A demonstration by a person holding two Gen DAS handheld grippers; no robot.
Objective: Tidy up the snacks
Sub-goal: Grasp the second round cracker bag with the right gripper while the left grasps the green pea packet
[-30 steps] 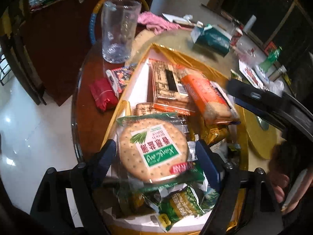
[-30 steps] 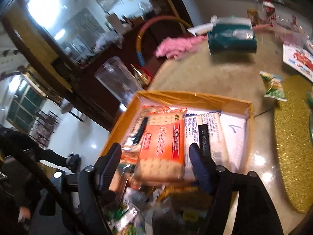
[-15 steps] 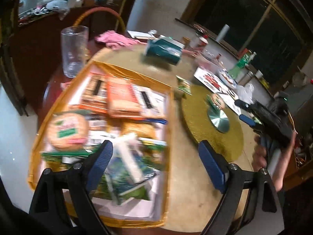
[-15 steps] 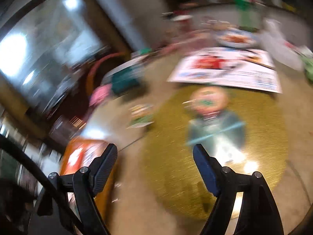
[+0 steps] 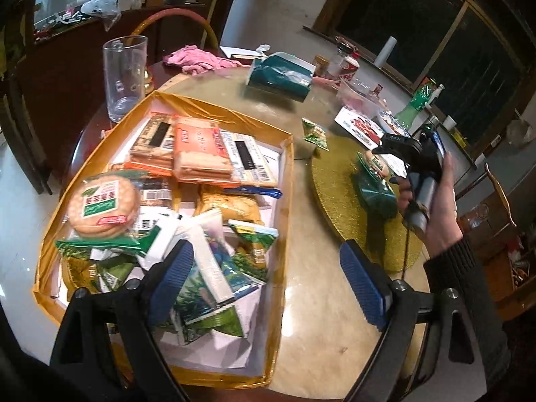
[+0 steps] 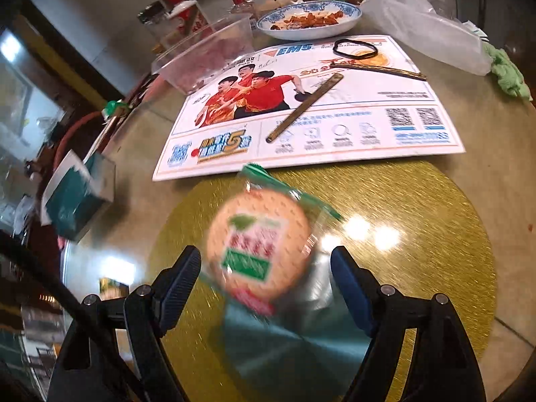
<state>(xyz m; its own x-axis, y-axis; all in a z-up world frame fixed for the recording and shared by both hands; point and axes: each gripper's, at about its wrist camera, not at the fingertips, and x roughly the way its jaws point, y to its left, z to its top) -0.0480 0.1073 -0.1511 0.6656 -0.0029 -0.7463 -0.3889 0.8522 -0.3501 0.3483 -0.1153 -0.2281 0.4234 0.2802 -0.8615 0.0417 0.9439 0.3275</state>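
A gold-lined box (image 5: 284,201) on the table holds several snack packs: a round cracker pack (image 5: 102,204), orange cracker packs (image 5: 201,150) and green packets (image 5: 214,278). My left gripper (image 5: 264,284) is open and empty above the box's near right corner. My right gripper (image 6: 266,278) is open over the round gold mat (image 6: 418,207), with a second round cracker pack (image 6: 258,248) lying between its fingers, untouched as far as I can see. That pack (image 5: 375,164) and the right gripper (image 5: 412,154) also show in the left wrist view. A small green packet (image 5: 315,134) lies beside the mat.
A tall glass (image 5: 124,77), a pink cloth (image 5: 197,60) and a teal tissue box (image 5: 281,77) stand behind the box. A printed sheet (image 6: 311,114) with two sticks, a clear tub (image 6: 207,57) and a plate of food (image 6: 311,20) lie beyond the mat.
My left gripper pulled back from the round cracker pack in the box and swung right. My right gripper left the box and moved down close over the cracker pack on the gold mat.
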